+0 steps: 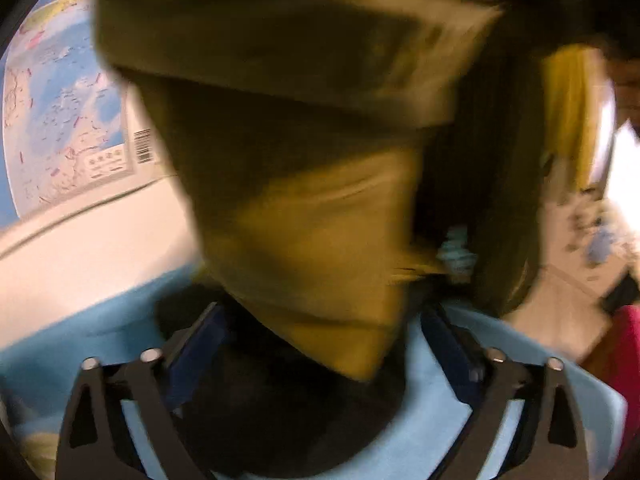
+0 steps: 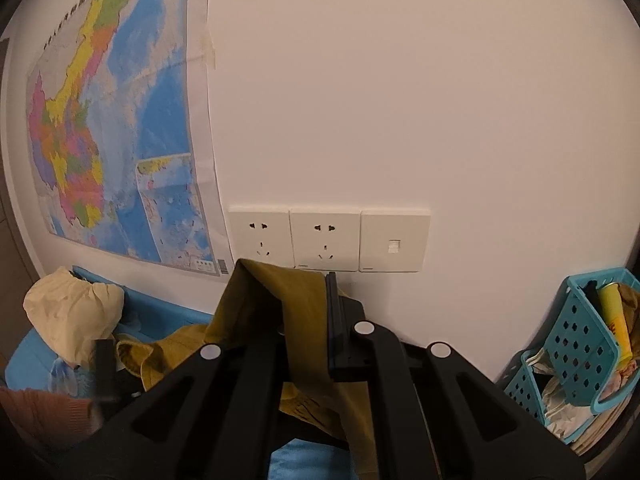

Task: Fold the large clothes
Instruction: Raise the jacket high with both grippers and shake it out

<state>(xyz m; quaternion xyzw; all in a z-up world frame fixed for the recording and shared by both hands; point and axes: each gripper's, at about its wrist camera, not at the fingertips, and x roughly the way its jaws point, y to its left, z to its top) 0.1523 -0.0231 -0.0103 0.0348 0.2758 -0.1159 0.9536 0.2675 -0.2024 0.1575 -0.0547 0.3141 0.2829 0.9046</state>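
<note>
A mustard-yellow garment [image 1: 304,220] hangs blurred and close in the left wrist view, and its lower corner dangles between the fingers of my left gripper [image 1: 322,316]. Those jaws stand wide apart and the pads do not press the cloth. In the right wrist view my right gripper [image 2: 314,284] is shut on a fold of the same mustard garment [image 2: 272,300]. The fold is lifted in front of the wall, and the cloth drapes over the left finger and hides it. The rest of the garment trails down onto the blue surface [image 2: 28,356].
A colourful map [image 2: 100,140] is taped to the white wall, with wall sockets [image 2: 328,240] just behind the raised fold. A cream bundle of cloth [image 2: 72,312] lies at the left. Teal perforated baskets [image 2: 580,344] with items stand at the right.
</note>
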